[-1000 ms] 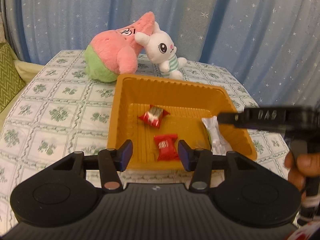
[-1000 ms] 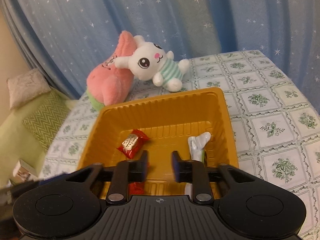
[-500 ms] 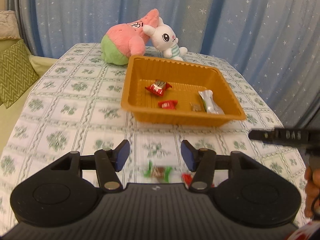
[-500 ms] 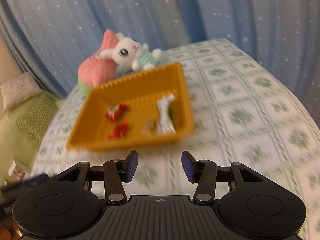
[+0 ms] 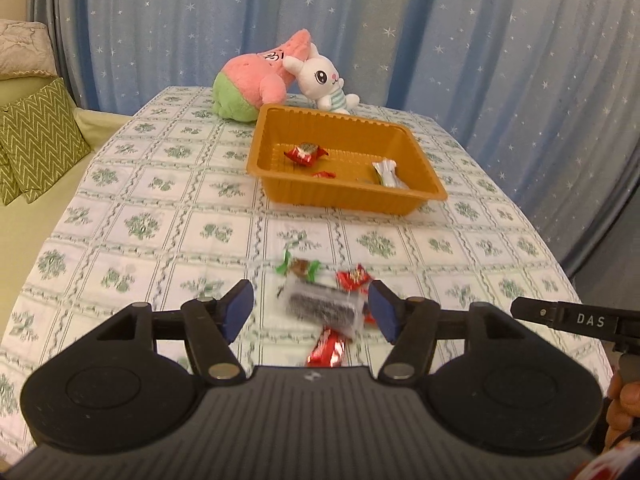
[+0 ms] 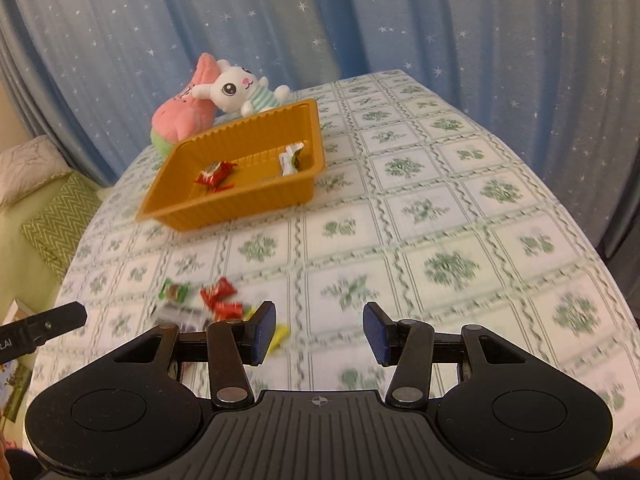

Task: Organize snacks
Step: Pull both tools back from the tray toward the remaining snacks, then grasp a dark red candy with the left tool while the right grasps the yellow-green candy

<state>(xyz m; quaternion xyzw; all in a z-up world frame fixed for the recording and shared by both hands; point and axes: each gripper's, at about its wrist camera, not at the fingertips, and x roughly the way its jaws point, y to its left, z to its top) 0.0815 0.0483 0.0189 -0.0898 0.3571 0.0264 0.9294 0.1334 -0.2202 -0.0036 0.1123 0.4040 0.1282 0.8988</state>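
The left gripper (image 5: 311,310) has just been opening; its fingers stand apart, empty, above the loose snacks (image 5: 320,304) seen between them. The right gripper (image 6: 319,332) has parted fingers over bare cloth. Beyond both fingertips sits the orange tray (image 5: 344,196).

A home: starry curtains (image 5: 460,40), plush toys (image 5: 256,80), cushions (image 5: 36,140) beside a clothed table (image 5: 160,200)

White letters "DAS" read clearly on the black bar of the right gripper (image 5: 576,320) — it juts in just right of the left gripper's (image 5: 310,310) blue pads. Candy wrappers between those pads — print too blurred to read.
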